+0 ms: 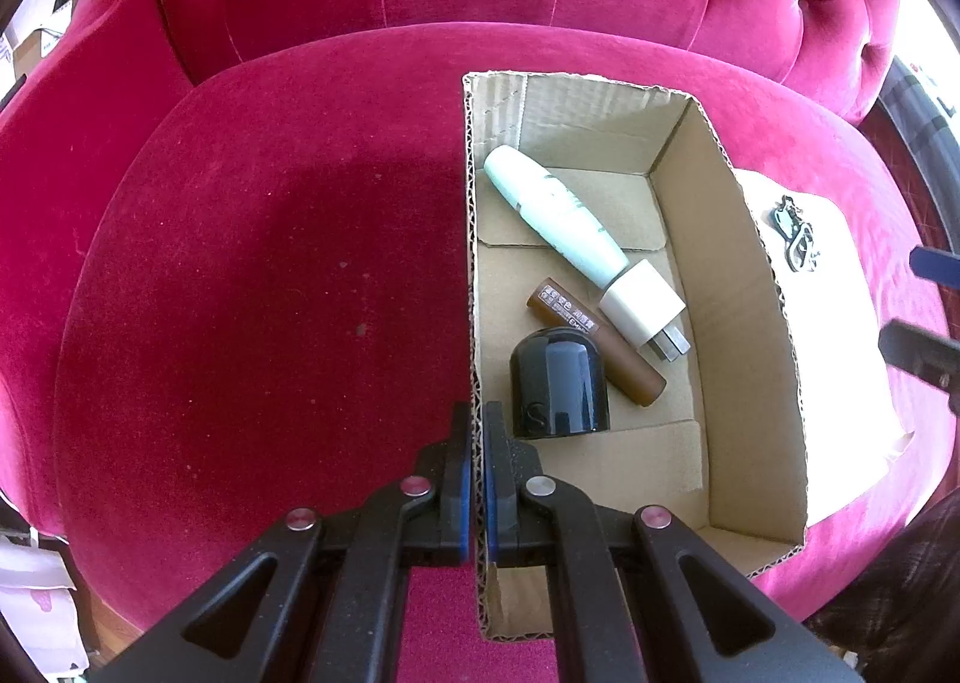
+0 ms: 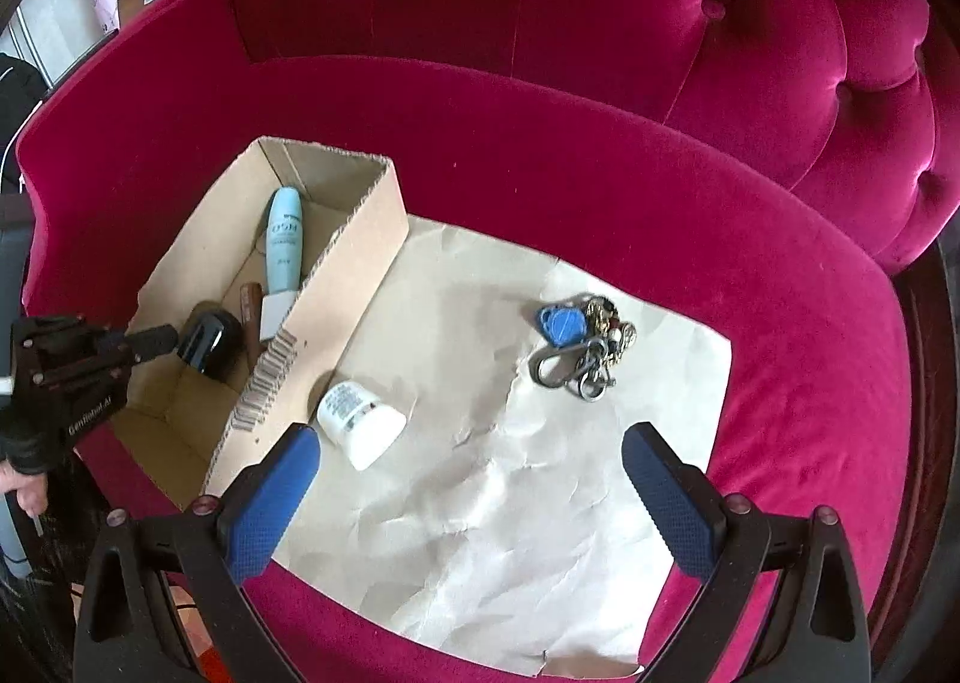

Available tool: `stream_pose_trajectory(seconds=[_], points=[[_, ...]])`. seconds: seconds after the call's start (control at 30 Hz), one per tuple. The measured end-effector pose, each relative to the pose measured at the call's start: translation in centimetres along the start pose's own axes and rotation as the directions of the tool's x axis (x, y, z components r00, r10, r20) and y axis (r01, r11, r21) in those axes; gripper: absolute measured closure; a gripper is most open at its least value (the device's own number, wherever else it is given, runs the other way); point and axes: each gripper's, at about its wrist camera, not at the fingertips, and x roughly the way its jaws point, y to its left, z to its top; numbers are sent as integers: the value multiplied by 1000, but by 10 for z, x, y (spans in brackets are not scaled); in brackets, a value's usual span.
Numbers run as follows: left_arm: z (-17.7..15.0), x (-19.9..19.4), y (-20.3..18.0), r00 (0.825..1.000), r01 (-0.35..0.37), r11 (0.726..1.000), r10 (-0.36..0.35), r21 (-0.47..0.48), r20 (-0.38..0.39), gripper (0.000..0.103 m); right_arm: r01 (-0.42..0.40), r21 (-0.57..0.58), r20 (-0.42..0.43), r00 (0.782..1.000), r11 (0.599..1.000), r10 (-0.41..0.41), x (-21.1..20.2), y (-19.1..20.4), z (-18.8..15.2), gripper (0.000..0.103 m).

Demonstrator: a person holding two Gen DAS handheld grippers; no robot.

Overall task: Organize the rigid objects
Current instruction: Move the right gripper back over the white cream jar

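On the pink armchair seat, the left tool [image 1: 477, 431] pinches the cardboard box [image 1: 750, 275] wall, likely steadying it. The right tool [image 2: 471, 467] hangs wide-open above the paper [image 2: 510, 503], probably bound for the white jar [image 2: 360, 422] or keys [image 2: 579, 344].

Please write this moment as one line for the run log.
left gripper: shut on box wall | right gripper: open, empty, above paper | outside box: white jar, keys
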Motion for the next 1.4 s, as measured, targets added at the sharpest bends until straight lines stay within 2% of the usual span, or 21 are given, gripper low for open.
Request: stream_pose_trajectory(seconds=[0.27,0.57,0.83,1.23,1.3,1.4], points=[[0,0,0,1000,2,1000,-2,0,-1,100,1,-22,-46,999,1000,-2,15,-3,-14,0],[0,1,1,1000,3,1000,-3,-1,-2,100,-31,-43,-66,997,999,28,26,1,-12,0],[0,2,1,1000,4,1000,-4,-1,-5,100,-52,-123,-91,995,991,41,42,21,-11,0],[0,3,4,1000,10,1000,-10,-3,-6,100,-78,-173,-117,991,982,58,73,46,4,1],[0,3,4,1000,10,1000,-10,-3,-6,100,-82,-178,-119,991,981,61,77,51,5,2],[0,3,4,1000,10,1000,-10,-3,-6,100,-99,-176,-128,989,979,77,82,58,7,11]])
